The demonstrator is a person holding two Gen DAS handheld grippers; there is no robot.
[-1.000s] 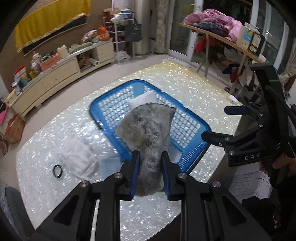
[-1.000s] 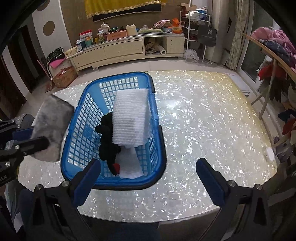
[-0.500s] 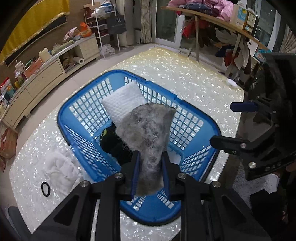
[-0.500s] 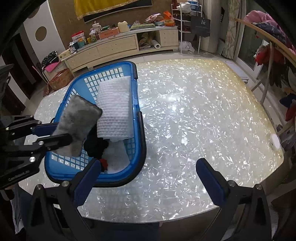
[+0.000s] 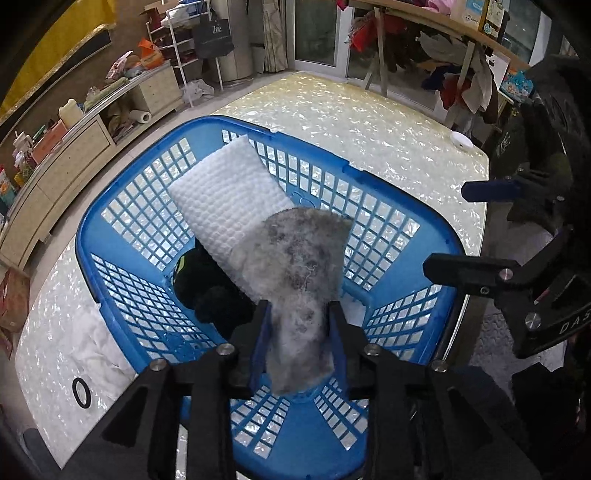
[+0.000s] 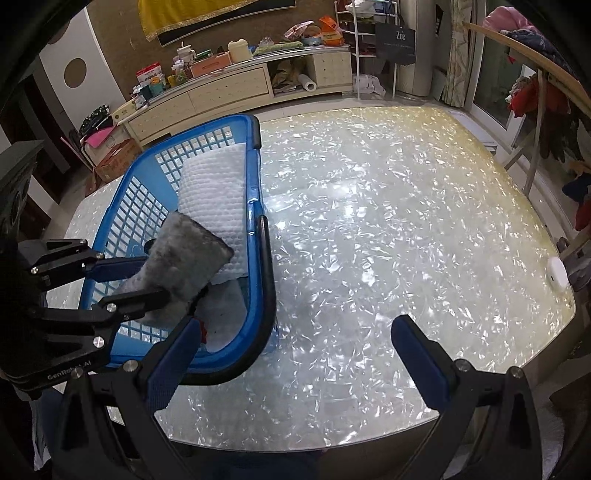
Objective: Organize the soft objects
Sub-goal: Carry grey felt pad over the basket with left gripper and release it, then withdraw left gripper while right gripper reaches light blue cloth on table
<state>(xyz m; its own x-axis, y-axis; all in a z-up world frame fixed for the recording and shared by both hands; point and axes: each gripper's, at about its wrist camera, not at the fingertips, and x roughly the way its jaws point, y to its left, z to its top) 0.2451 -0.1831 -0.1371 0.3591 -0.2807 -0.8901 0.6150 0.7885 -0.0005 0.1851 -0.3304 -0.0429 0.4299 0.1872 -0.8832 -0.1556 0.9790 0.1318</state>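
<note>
My left gripper (image 5: 297, 321) is shut on a grey fuzzy cloth (image 5: 299, 266) and holds it above the inside of a blue lattice basket (image 5: 122, 206). In the basket lie a white waffle towel (image 5: 225, 195) and a black garment (image 5: 210, 288). In the right wrist view the grey cloth (image 6: 181, 266) hangs over the basket (image 6: 264, 266) at the left, still in the left gripper (image 6: 147, 280). My right gripper (image 6: 295, 354) is open and empty over the table's near edge, right of the basket.
A white cloth (image 5: 99, 350) and a black ring (image 5: 80, 392) lie on the pearly table (image 6: 388, 221) left of the basket. A small white disc (image 6: 557, 272) sits at the table's right edge. A low cabinet (image 6: 221, 92) and a clothes rack (image 5: 424, 33) stand beyond.
My left gripper has carried the grey cloth from beside the basket to over its inside. The right gripper has drifted right, so the basket sits further left in its view.
</note>
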